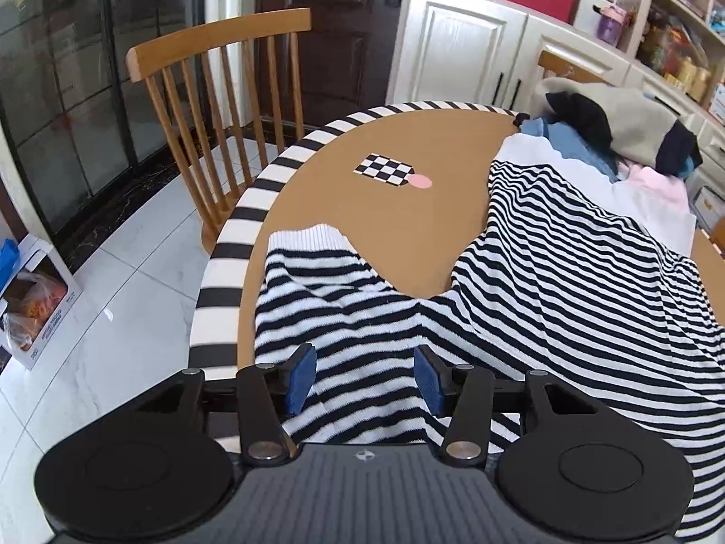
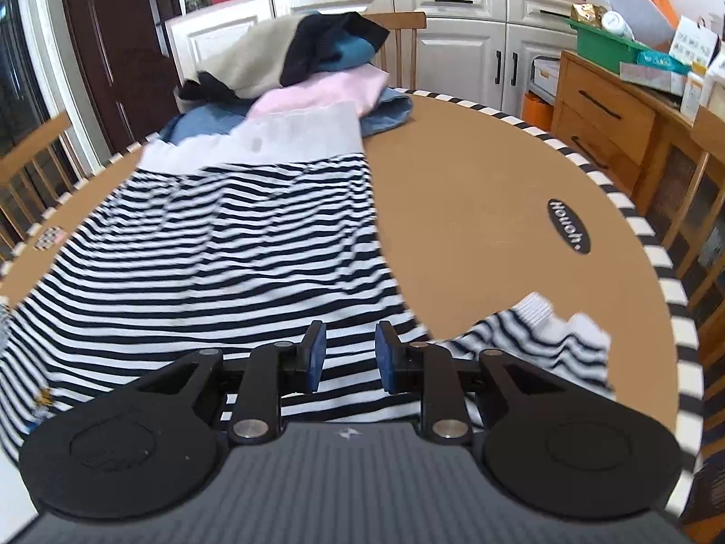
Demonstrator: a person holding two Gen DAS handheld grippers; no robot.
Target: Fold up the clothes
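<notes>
A black-and-white striped sweater (image 1: 566, 267) lies spread on the round brown table (image 1: 408, 226), its white hem toward the far side. Its left sleeve (image 1: 317, 281) reaches to the table's left rim, the white cuff on top. My left gripper (image 1: 364, 374) hovers open over the sleeve's upper part, with striped cloth showing between the blue pads. In the right wrist view the sweater (image 2: 226, 249) fills the left half and its right sleeve (image 2: 534, 331) lies near the front edge. My right gripper (image 2: 349, 353) is open above the sweater's shoulder area.
A pile of other clothes (image 2: 308, 72) in beige, black, blue and pink sits at the far side of the table (image 2: 476, 181). A wooden chair (image 1: 217, 109) stands at the left. White cabinets (image 2: 453, 31) and a wooden drawer unit (image 2: 602, 113) line the back.
</notes>
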